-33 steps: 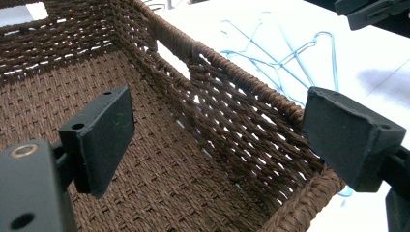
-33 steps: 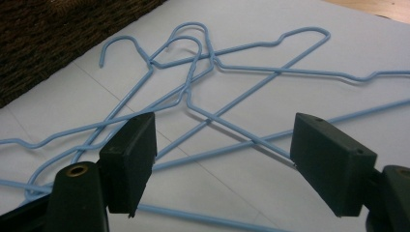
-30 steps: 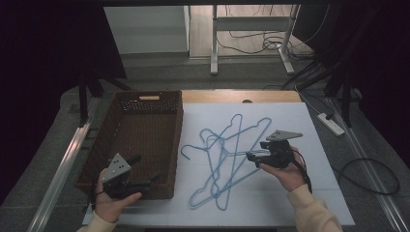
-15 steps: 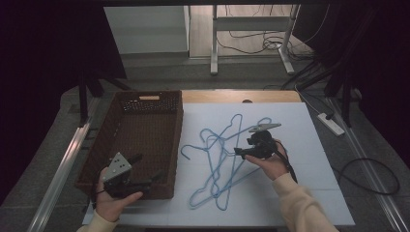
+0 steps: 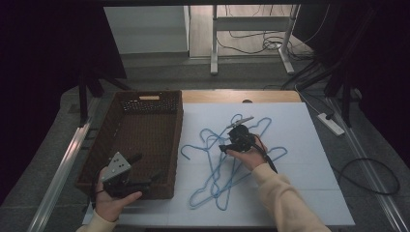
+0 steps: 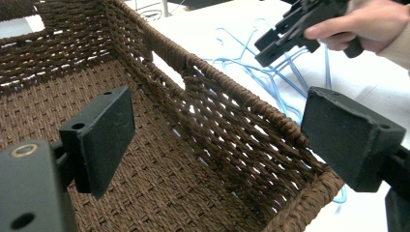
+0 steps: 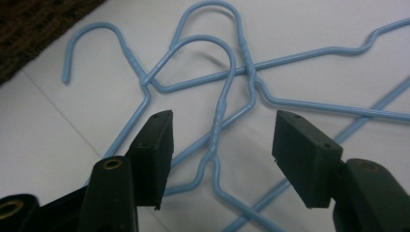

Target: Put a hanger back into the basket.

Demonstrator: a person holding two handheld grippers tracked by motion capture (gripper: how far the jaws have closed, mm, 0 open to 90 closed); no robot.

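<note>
Several light-blue wire hangers lie tangled on the white sheet, right of a brown woven basket. My right gripper hangs low over the pile, pointing left. In the right gripper view its jaws straddle the twisted neck of one hanger; they have just been closing, and the pads stand apart from the wire. My left gripper is held open at the basket's near right corner. In the left gripper view it spans the basket's rim, gripping nothing, and the right gripper shows beyond.
The basket's woven floor is bare. A strip of wooden tabletop runs along the sheet's far edge. On the floor at the right lie a power strip and a black cable. White table legs stand behind.
My right gripper has moved left and down from the sheet's right side onto the hanger pile, and its jaws have narrowed. The left gripper has stayed put.
</note>
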